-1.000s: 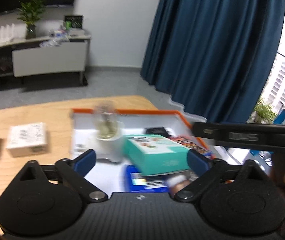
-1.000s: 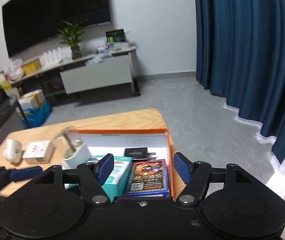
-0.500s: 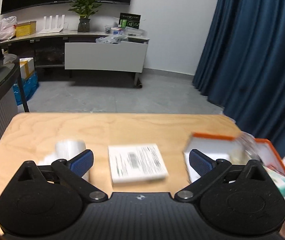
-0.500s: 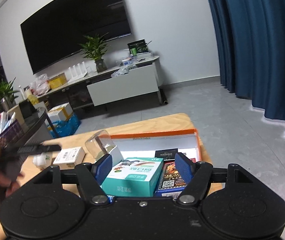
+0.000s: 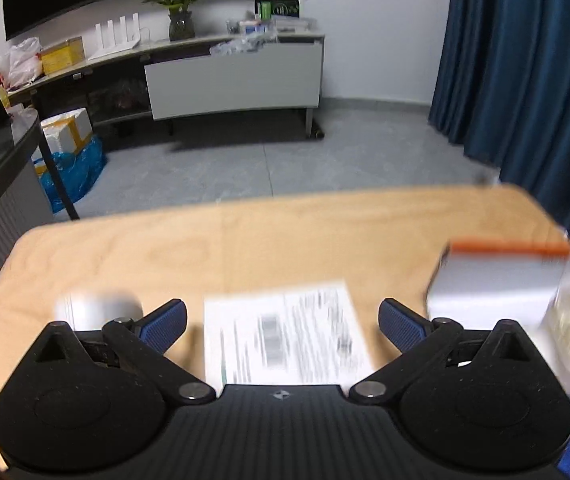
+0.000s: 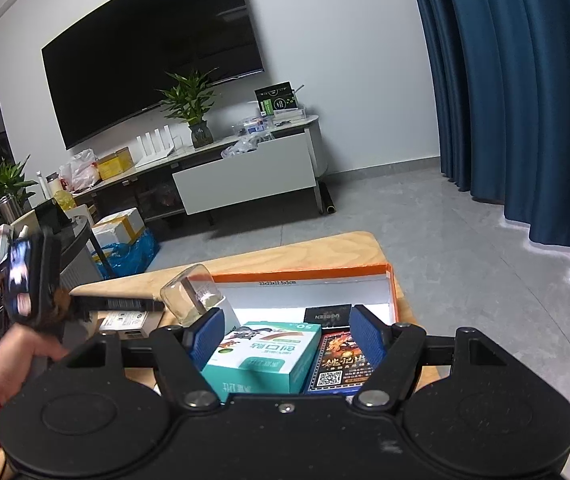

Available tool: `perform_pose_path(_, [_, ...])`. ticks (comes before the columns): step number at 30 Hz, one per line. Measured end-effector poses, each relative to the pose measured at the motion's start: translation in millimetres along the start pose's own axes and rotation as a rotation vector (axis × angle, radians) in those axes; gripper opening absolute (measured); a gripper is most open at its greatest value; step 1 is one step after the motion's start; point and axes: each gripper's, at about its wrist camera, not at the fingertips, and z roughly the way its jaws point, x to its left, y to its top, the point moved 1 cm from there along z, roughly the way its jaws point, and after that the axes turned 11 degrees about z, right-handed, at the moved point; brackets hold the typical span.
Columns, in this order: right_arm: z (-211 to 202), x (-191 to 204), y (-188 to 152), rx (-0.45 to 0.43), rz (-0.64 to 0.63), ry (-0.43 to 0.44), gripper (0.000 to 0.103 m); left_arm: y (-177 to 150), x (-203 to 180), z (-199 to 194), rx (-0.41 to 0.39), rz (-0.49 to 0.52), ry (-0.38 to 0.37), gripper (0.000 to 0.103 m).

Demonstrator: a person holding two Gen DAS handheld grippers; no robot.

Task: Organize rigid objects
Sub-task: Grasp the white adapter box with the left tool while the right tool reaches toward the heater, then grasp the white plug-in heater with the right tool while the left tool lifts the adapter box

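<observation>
My left gripper (image 5: 282,322) is open above the wooden table (image 5: 245,240), with a white labelled box (image 5: 285,340) lying between and just beyond its blue fingertips (image 5: 165,320). A blurred white cup (image 5: 97,308) lies to its left. My right gripper (image 6: 288,332) is open and hovers over the orange-rimmed box (image 6: 392,292). In that box lie a teal carton (image 6: 265,356), a dark card box (image 6: 341,364) and a small black box (image 6: 327,314). A clear glass jar (image 6: 193,292) stands at the box's left corner.
A person's hand (image 6: 17,356) in a red sleeve holds the left gripper at the left of the right wrist view. The orange-rimmed box (image 5: 505,248) sits at the table's right end. Beyond the table are grey floor, a TV cabinet (image 6: 245,176) and blue curtains (image 6: 525,100).
The left gripper swung left, away from the orange-rimmed box, and now hangs over the white labelled box. The right gripper stayed over the box and tilted up a little.
</observation>
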Motion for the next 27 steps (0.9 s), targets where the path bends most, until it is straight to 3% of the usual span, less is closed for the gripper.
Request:
perform_pose_path(2, [0,-1,0,0.001,0.002,0.005,0.083,-6,-3,0,-0.009,0.038,0.029,0.098])
perform_pose_path(3, [-1,-2,0,-0.005,0.001,0.006,0.083,-9,-1,-4,-0.033,0.027,0.022,0.080])
perform_pose_path(8, [-3,-2,-1,-0.024,-0.002,0.009,0.083,-8,0,-29,-0.075,0.035,-0.009,0.079])
perform_pose_path(14, [-6,11,-10,0.015,-0.065,0.066,0.083,-46,13,-113,-0.174,-0.044,-0.081,0.079])
perform_pose_path(18, [-11,61,-20,0.064,-0.205,0.127,0.088,-86,38,-156,-0.172,-0.082,-0.056,0.079])
perform_pose_path(20, [-8,93,-25,0.099,-0.255,0.158,0.098,-101,57,-167,-0.154,-0.102,-0.012,0.079])
perform_pose_path(24, [22,159,-35,0.182,-0.266,0.235,0.100,-109,89,-179,-0.158,-0.155,0.072,0.079])
perform_pose_path(27, [60,200,-43,0.252,-0.210,0.247,0.100,-107,108,-182,-0.184,-0.232,0.085,0.079])
